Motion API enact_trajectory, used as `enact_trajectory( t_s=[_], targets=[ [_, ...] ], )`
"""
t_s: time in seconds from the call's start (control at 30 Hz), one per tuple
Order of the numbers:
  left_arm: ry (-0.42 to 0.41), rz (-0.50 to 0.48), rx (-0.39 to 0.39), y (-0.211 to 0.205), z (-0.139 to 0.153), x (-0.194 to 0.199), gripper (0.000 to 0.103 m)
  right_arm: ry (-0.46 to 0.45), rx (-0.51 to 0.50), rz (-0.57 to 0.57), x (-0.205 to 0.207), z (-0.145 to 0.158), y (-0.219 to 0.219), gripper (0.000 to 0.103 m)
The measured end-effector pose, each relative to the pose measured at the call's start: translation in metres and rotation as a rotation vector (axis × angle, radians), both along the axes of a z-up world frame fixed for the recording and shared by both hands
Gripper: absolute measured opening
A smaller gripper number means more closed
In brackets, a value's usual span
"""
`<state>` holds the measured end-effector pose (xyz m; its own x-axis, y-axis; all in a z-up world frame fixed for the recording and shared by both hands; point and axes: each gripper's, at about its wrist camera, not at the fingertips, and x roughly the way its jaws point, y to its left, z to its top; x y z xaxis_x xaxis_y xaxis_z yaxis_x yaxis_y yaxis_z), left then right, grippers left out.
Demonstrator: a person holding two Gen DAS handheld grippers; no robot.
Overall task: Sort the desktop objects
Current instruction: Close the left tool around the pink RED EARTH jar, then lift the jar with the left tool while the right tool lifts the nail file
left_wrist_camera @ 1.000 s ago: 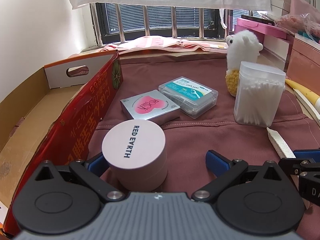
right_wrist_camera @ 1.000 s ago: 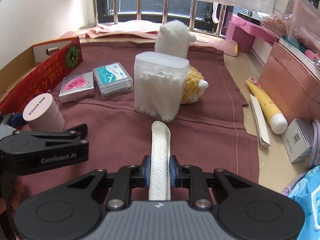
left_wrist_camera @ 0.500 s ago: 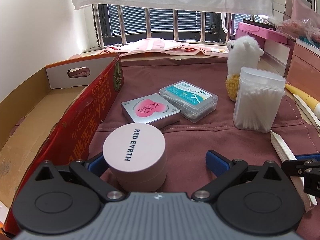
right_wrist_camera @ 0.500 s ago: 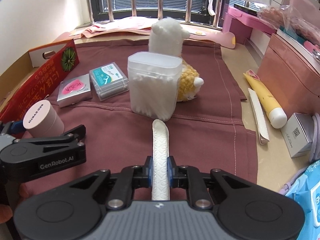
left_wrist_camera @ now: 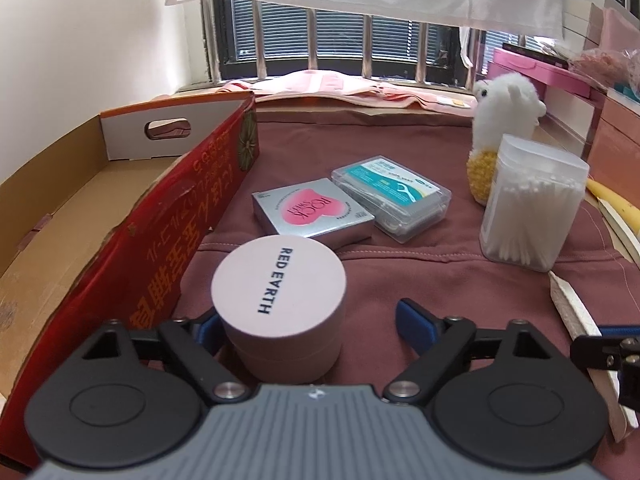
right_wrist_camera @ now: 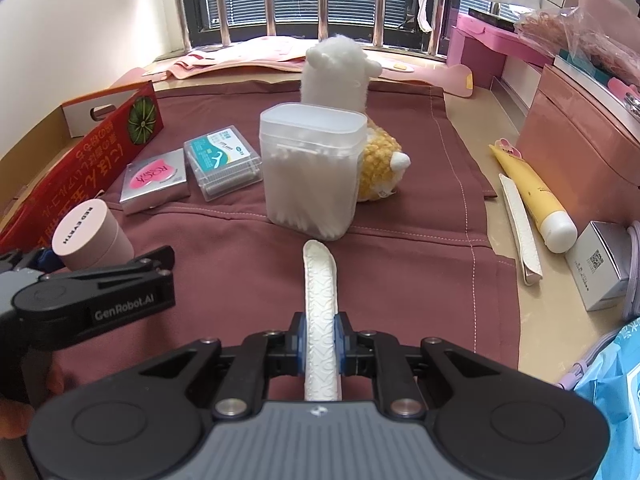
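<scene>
A round pink jar [left_wrist_camera: 278,280] with a lid printed "RED EARTH" stands on the maroon cloth [left_wrist_camera: 400,264], close to the red box wall. My left gripper [left_wrist_camera: 308,320] straddles it and its jaws are closing. The left pad is at the jar's side, while the right pad [left_wrist_camera: 412,316] is still clear of it. My right gripper [right_wrist_camera: 320,340] is shut on a white embossed strip [right_wrist_camera: 320,280], which sticks out forward above the cloth towards the cotton swab container [right_wrist_camera: 312,176].
An open cardboard box with a red wall [left_wrist_camera: 120,184] lies at the left. On the cloth are a silver box with a pink heart [left_wrist_camera: 312,212], a floss-pick case [left_wrist_camera: 394,196] and a plush alpaca [right_wrist_camera: 340,68]. A yellow tube [right_wrist_camera: 536,204], another white strip [right_wrist_camera: 520,228] and a small box [right_wrist_camera: 600,264] lie at the right.
The left gripper's fingers have come in a little around the pink jar. The right gripper still grips the white strip in about the same place.
</scene>
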<state>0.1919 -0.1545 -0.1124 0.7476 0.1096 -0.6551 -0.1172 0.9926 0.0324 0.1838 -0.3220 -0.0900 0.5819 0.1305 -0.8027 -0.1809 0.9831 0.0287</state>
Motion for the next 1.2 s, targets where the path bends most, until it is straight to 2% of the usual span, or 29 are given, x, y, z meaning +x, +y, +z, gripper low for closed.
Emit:
enact_trajectory(
  t_s=[0.17,0.5,0.6,0.73,0.97,1.2],
  targets=[
    [-0.016,0.037,-0.02,0.005,0.001,-0.001,0.077,-0.003,0.006,0.002,-0.001,0.0,0.0,0.013],
    [-0.029,0.03,-0.087,0.015,0.003,-0.002,0.072,-0.006,0.015,0.007,-0.004,0.0,0.0,0.013],
    [-0.033,0.034,-0.096,0.017,0.004,-0.002,0.068,-0.008,0.014,0.007,-0.005,0.0,0.0,0.013],
    [-0.032,0.039,-0.09,0.018,0.004,-0.002,0.057,-0.009,0.015,0.007,-0.005,0.0,0.0,0.013],
    [-0.031,0.029,-0.075,0.017,0.004,-0.004,0.056,-0.005,0.001,0.011,-0.004,0.0,0.002,0.013],
    [-0.023,0.011,-0.096,0.019,0.006,-0.004,0.056,-0.004,0.009,0.003,-0.005,0.0,0.003,0.013]
  ],
)
